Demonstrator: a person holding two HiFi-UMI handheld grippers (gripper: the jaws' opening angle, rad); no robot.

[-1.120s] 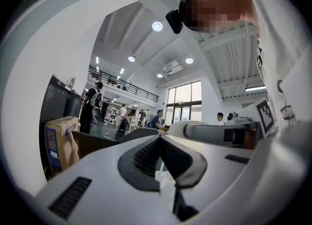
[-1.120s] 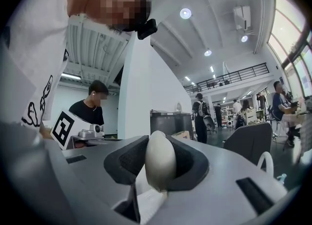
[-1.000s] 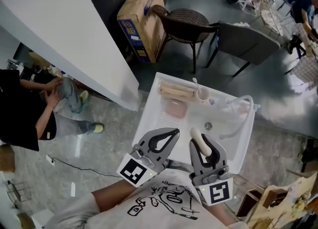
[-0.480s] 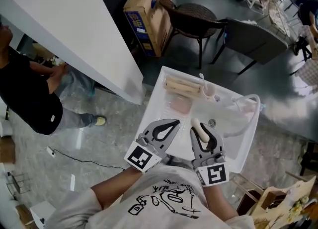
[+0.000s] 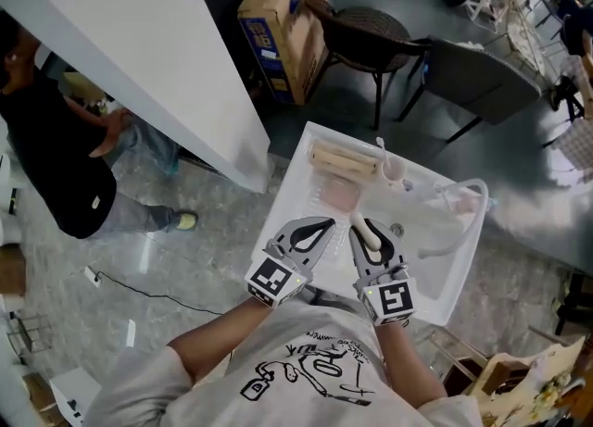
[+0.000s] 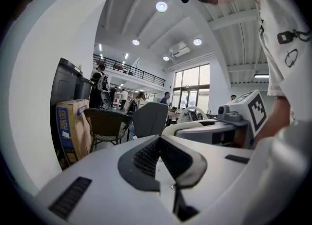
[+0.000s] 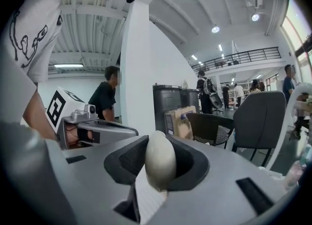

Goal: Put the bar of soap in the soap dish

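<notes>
Cream bar of soap | head view: on edge in right gripper over white sink, pinkish soap dish just beyond | left gripper view: left gripper jaws together, empty | right gripper view: ribbed pads clamp soap's broad faces; likely hard, light, slick, so this mid-body hold suits.

Cream-white oval bar of soap between dark grey ribbed pads of pale grey plastic right gripper. Matching pale grey plastic left gripper. Black-and-white square-patterned marker cubes on both. Pale pink rectangular soap dish at 11 o'clock of soap, in glossy white sink basin.
</notes>
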